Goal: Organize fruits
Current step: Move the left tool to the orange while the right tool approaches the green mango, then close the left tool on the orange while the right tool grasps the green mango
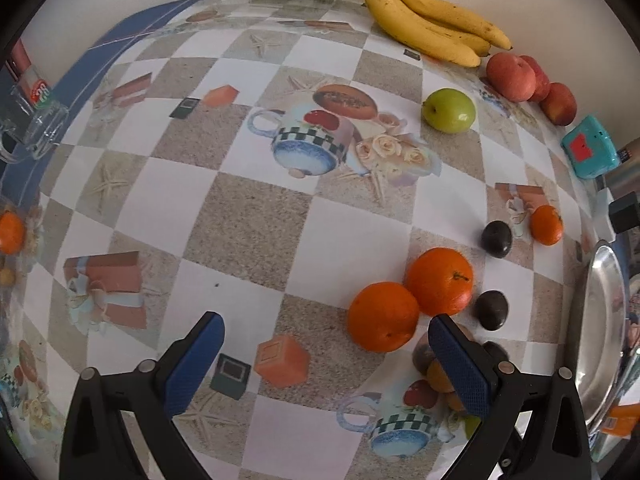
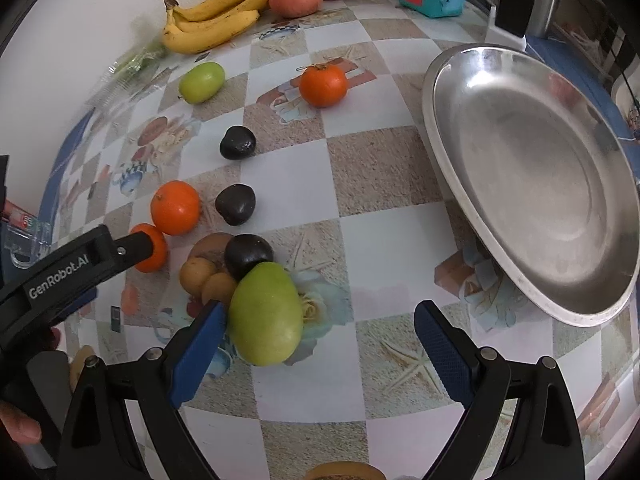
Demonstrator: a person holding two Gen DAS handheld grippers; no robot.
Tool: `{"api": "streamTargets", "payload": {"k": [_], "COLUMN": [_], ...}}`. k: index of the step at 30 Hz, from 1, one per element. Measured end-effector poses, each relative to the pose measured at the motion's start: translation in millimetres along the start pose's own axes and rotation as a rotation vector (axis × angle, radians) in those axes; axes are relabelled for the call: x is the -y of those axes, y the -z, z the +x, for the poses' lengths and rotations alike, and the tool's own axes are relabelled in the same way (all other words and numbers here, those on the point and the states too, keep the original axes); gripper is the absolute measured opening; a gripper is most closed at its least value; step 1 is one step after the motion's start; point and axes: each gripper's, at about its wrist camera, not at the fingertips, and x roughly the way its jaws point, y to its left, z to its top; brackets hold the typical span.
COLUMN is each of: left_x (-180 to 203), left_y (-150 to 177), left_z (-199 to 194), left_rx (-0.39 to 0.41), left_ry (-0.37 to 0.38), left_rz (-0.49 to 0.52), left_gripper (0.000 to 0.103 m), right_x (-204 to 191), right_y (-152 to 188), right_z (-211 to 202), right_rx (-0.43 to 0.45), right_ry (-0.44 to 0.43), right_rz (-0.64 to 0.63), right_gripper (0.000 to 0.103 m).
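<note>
Nothing has been sorted yet, it seems. In the right wrist view, going left to right: the left gripper (image 1: 326, 360) is held released over bare tablecloth (image 1: 248, 220), nothing between its jaws. Oranges (image 2: 175, 208), dark plums (image 2: 235, 204) and a green mango (image 2: 265, 314) lie scattered. The right gripper (image 2: 320, 354) is spread wide, its left pad just beside the mango, not grasping. The metal tray (image 2: 532, 172) is seen empty; all fruit remains to be gathered.
</note>
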Motion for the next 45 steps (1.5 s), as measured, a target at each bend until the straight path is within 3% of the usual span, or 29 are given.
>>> {"api": "streamTargets", "payload": {"k": [4,14,21,28,31,33,37,41,45], "left_x": [5.5,20.4,24.6,22.7,24.1,23.4,20.6,22.3,20.7], "left_y": [-2.4,-5.0,-2.6,1.8,2.2,2.4,2.3,2.2,2.9], "left_z": [-1.4,-3.2,-7.1,-7.0,-7.5,-3.9,0.8,1.9,2.8], "left_rx": [0.011,0.034,0.026,0.009,0.018,0.003,-0.014,-0.01,-0.013], "left_ry": [0.011,0.046,0.057,0.045,0.037,0.047,0.072,0.089,0.094], "left_rz": [0.025,0.083,0.11,0.136,0.147,0.141,0.119,0.114,0.104], "left_gripper": [0.1,0.077,0.068,0.066,0.066,0.055,0.046,0.041,0.038], "right_x": [-4.7,-20.6,-27.1,-32.2,-34.4,-34.9,-31.2,-27.1,-29.5], "right_y": [-0.1,1.7,0.8,7.1,12.0,13.8,15.9,15.2,15.2], "right_z": [-2.0,-4.3,-8.6,-12.4,-11.2,-9.4,-6.8,-8.2,-7.3], "right_rx": [0.0,0.029,0.057,0.084,0.079,0.074,0.058,0.051,0.05], "right_ry": [-0.002,0.023,0.024,0.004,-0.003,-0.006,-0.033,-0.066,-0.065], "right_rz": [-0.024,-0.112,-0.16,-0.202,-0.231,-0.24,-0.231,-0.214,-0.226], "right_gripper": [0.095,0.095,0.095,0.094,0.084,0.074,0.061,0.052,0.05]}}
